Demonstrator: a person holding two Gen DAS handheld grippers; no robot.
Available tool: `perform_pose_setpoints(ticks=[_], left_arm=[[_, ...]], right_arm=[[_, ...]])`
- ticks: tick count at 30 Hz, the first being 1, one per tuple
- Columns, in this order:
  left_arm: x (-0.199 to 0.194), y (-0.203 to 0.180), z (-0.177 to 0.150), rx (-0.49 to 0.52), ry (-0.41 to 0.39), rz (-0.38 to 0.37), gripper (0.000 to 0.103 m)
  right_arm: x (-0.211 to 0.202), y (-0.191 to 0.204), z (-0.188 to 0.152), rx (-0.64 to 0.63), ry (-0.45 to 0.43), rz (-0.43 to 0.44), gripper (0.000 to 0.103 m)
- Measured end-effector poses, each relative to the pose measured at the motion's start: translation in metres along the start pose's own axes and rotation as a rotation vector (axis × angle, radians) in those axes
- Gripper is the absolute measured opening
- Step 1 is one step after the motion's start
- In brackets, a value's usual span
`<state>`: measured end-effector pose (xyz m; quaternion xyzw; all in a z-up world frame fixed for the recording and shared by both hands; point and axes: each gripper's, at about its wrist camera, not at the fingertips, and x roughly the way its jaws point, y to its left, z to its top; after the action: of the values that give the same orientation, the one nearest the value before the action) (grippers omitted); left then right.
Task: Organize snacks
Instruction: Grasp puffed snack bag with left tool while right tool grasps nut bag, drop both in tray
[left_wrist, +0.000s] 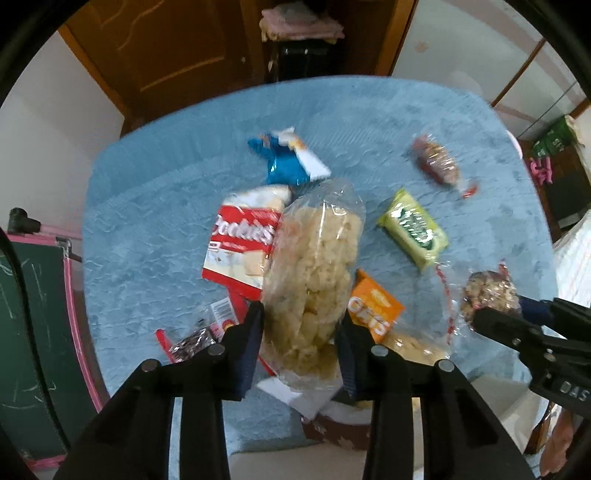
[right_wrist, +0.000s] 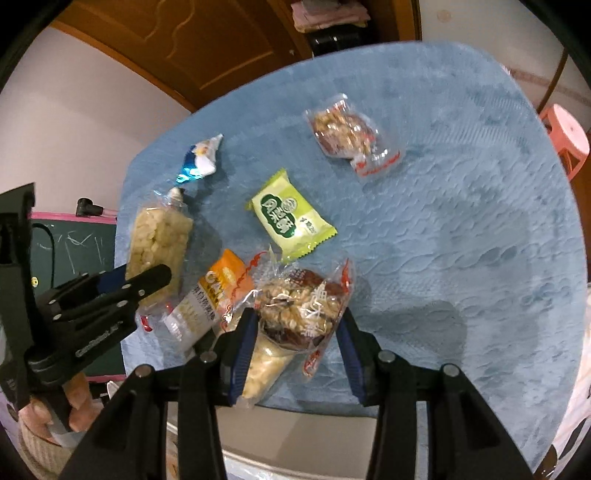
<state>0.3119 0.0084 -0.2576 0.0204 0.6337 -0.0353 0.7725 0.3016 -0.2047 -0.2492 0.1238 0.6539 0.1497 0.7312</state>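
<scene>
My left gripper (left_wrist: 301, 325) is shut on a clear bag of pale puffed-rice snacks (left_wrist: 314, 273), its pads pressing both sides; the right wrist view shows the same gripper (right_wrist: 142, 275) and bag (right_wrist: 159, 240) at the left. My right gripper (right_wrist: 295, 328) is shut on a clear pack of walnut-stuffed dates (right_wrist: 299, 306), also in the left wrist view, gripper (left_wrist: 506, 310) and pack (left_wrist: 489, 291). Loose on the blue cloth lie a green pack (right_wrist: 291, 218), an orange oats pack (right_wrist: 221, 284), a blue-and-white wrapper (right_wrist: 199, 160), a red cookies bag (left_wrist: 240, 243) and a second date pack (right_wrist: 347, 134).
The blue cloth-covered table (right_wrist: 461, 221) is bare on its right half. Another pale snack bag (right_wrist: 266, 362) lies under my right gripper at the near edge. A green chalkboard (left_wrist: 29, 332) stands to the left and a pink stool (right_wrist: 565, 136) beyond the far right edge.
</scene>
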Motion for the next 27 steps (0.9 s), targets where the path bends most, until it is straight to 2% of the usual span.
perform_pose_setpoints(ticks=[7, 15, 21, 27], left_arm=[[-0.068, 0.003, -0.038, 0.028, -0.091, -0.030, 0.036], [-0.142, 0.015, -0.093, 0.024, -0.156, -0.083, 0.036], [-0.176, 0.027, -0.140, 0.016, -0.187, -0.090, 0.036], [-0.190, 0.025, -0.179, 0.032, -0.189, -0.102, 0.036]], right_arm=[[-0.036, 0.014, -0.015, -0.038, -0.082, -0.027, 0.044], [-0.085, 0.028, -0.061, -0.059, -0.168, -0.032, 0.044], [-0.114, 0.049, -0.105, -0.090, -0.207, -0.053, 0.044], [-0.139, 0.069, -0.146, -0.140, -0.250, -0.090, 0.044]])
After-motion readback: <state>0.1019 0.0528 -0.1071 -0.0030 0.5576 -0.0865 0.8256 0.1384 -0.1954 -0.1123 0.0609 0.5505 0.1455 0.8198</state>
